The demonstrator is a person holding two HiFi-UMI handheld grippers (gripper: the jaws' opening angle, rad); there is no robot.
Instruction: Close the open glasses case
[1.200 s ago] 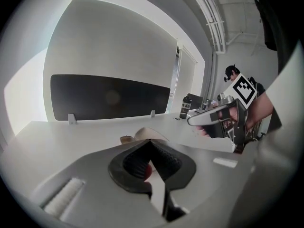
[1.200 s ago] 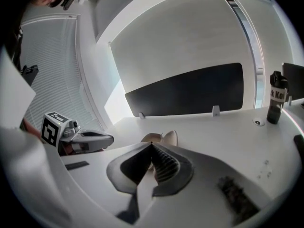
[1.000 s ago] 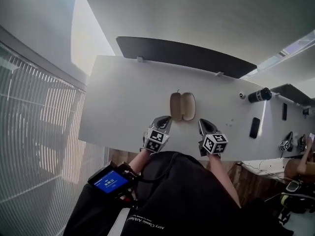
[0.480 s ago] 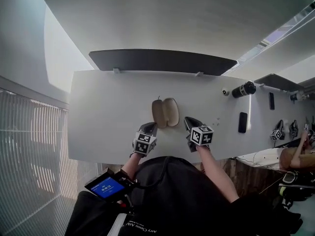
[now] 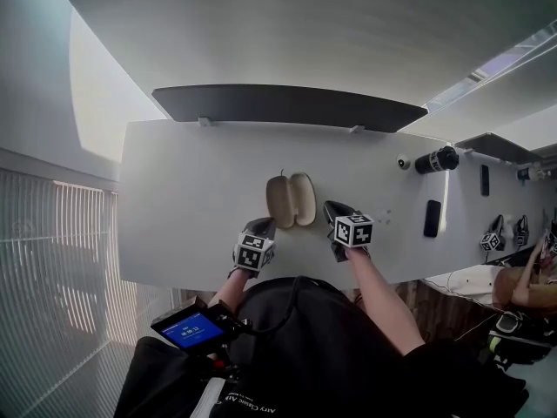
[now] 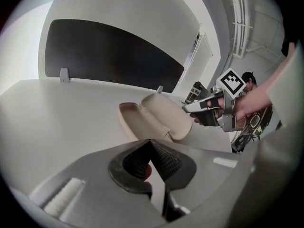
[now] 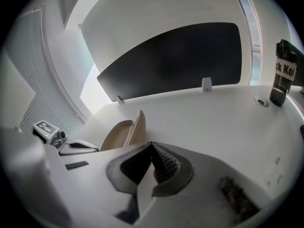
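Observation:
The beige glasses case (image 5: pixel 291 200) lies open on the white table (image 5: pixel 191 190), its two halves spread side by side. In the left gripper view the case (image 6: pixel 153 118) sits just beyond my left gripper (image 6: pixel 151 141), whose jaws meet at the tip with nothing between them. My left gripper (image 5: pixel 261 227) is just short of the case's near left end. My right gripper (image 5: pixel 333 209) is close beside the case's right half, also shut and empty. In the right gripper view the case (image 7: pixel 124 131) stands to the left of the right gripper (image 7: pixel 152 145).
A dark partition panel (image 5: pixel 287 104) runs along the table's far edge. To the right are a dark bottle (image 5: pixel 435 159), a small white round object (image 5: pixel 403 163) and a black phone (image 5: pixel 431 218). Window blinds (image 5: pixel 52 286) fill the left. Another person's arm (image 5: pixel 522 286) shows at far right.
My right gripper has moved forward a little, closer to the case's right half. The left gripper and the case have hardly moved.

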